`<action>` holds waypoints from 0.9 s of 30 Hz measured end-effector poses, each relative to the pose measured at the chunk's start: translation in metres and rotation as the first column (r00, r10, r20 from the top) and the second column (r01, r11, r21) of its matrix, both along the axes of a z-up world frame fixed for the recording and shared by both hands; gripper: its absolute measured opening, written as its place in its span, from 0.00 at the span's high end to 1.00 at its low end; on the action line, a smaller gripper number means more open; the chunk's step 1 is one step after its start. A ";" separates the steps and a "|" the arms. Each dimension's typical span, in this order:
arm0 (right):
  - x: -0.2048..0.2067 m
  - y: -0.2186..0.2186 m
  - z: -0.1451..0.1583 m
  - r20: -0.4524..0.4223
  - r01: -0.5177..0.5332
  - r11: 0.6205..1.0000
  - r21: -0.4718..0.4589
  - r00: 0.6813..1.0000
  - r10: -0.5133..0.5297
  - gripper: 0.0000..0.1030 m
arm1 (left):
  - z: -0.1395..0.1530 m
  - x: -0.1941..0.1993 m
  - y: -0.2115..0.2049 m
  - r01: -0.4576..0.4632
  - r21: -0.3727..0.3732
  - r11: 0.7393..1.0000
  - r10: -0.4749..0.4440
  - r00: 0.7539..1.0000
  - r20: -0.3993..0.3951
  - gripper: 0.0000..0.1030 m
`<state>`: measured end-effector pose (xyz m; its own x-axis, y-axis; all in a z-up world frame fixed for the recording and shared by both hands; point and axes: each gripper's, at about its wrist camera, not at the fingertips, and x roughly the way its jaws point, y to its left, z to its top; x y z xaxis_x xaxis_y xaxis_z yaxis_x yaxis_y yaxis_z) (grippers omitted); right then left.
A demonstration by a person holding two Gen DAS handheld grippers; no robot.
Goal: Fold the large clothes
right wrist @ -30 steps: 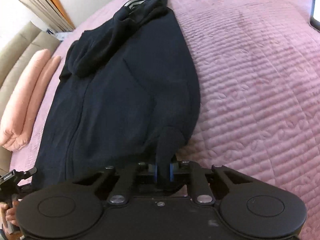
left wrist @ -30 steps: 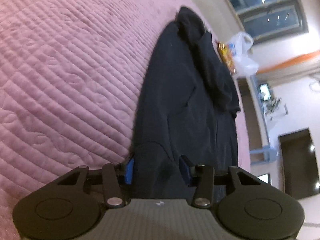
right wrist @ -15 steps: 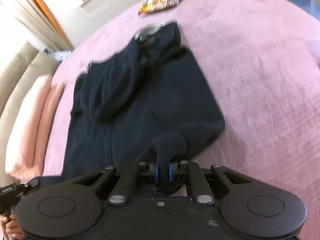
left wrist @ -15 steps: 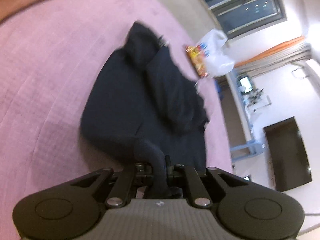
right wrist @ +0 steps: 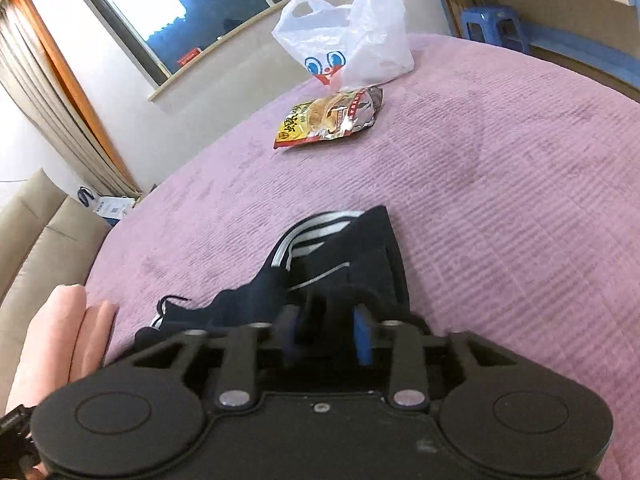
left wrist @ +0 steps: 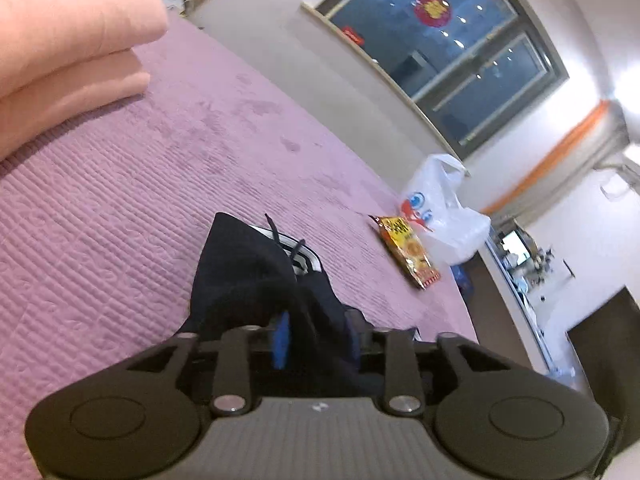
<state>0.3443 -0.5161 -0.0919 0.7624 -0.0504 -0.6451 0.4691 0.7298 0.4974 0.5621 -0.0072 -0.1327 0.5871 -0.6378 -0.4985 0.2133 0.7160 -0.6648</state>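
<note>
A dark navy hooded garment (left wrist: 244, 276) with white stripes at its collar lies on the pink quilted bed (left wrist: 100, 208). In the left wrist view my left gripper (left wrist: 316, 340) has its jaws apart, with dark cloth lying between the blue pads. In the right wrist view the garment (right wrist: 348, 256) shows its striped collar end, and my right gripper (right wrist: 326, 338) also has its jaws apart over the cloth. Most of the garment is hidden beneath both grippers.
A yellow snack packet (right wrist: 328, 120) and a white plastic bag (right wrist: 352, 36) lie on the far part of the bed. Folded pink bedding (left wrist: 72, 40) sits at the left by a beige sofa (right wrist: 32, 248). A window, a desk and a blue stool (right wrist: 492, 24) stand beyond.
Both grippers carried the garment's hem forward over the garment towards the collar end and have opened, from shut on the cloth to jaws apart. The views tilted up to the room.
</note>
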 end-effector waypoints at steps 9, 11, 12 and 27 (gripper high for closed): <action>0.038 -0.013 -0.036 -0.169 -0.142 0.977 -0.161 0.979 0.114 0.34 | -0.037 0.038 -0.010 0.080 0.225 0.971 -0.071 0.996 -0.048 0.60; 0.053 -0.014 -0.044 -0.189 -0.176 0.967 -0.186 0.972 0.141 0.34 | -0.039 0.051 -0.018 0.109 0.279 0.954 -0.105 0.994 -0.027 0.59; 0.062 -0.014 -0.050 -0.201 -0.198 0.960 -0.199 0.967 0.158 0.34 | -0.042 0.058 -0.024 0.121 0.305 0.945 -0.120 0.993 -0.023 0.58; 0.114 -0.019 -0.087 -0.255 -0.276 0.938 -0.208 0.941 0.221 0.30 | -0.085 0.123 -0.061 0.180 0.418 0.890 -0.174 0.983 -0.053 0.48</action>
<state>0.4582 -0.5355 -0.1787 0.6071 -0.0504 -0.7931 0.3360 0.9206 0.1988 0.6847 -0.0687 -0.2176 0.4753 -0.4598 -0.7501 0.3552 0.8803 -0.3145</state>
